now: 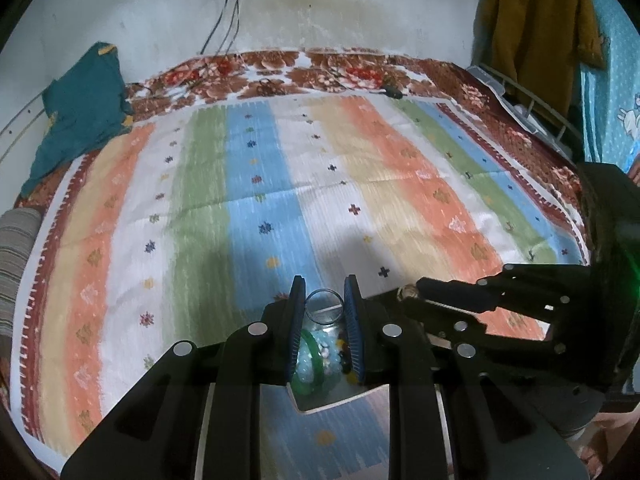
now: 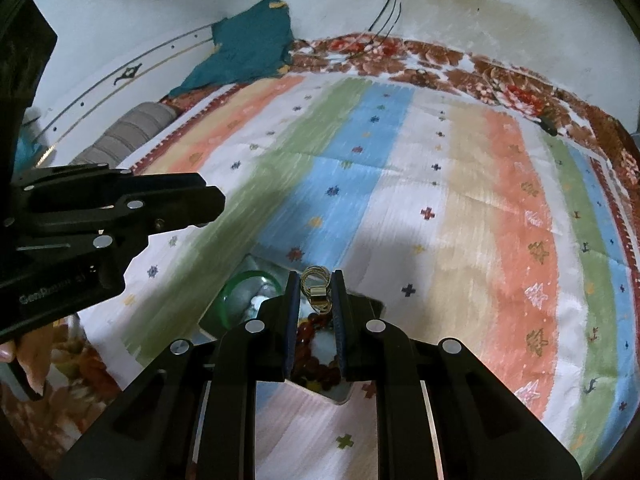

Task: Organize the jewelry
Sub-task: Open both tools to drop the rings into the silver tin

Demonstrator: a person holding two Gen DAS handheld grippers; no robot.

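My left gripper is shut on a clear glass bangle, which stands upright between the blue pads. Beneath it lies a shallow tray with a green bangle and small beads inside. My right gripper is shut on a bunch of thin gold bangles joined by a clasp, over the same tray. In that view the green bangle and a string of dark red beads lie in the tray. The right gripper comes in from the right in the left wrist view. The left gripper comes in from the left in the right wrist view.
A striped, pastel bedcover spreads over a bed against a white wall. A teal cloth and a grey striped bolster lie at the far left. Cables hang on the wall. A brown garment hangs at the right. A person's fingers hold the left tool.
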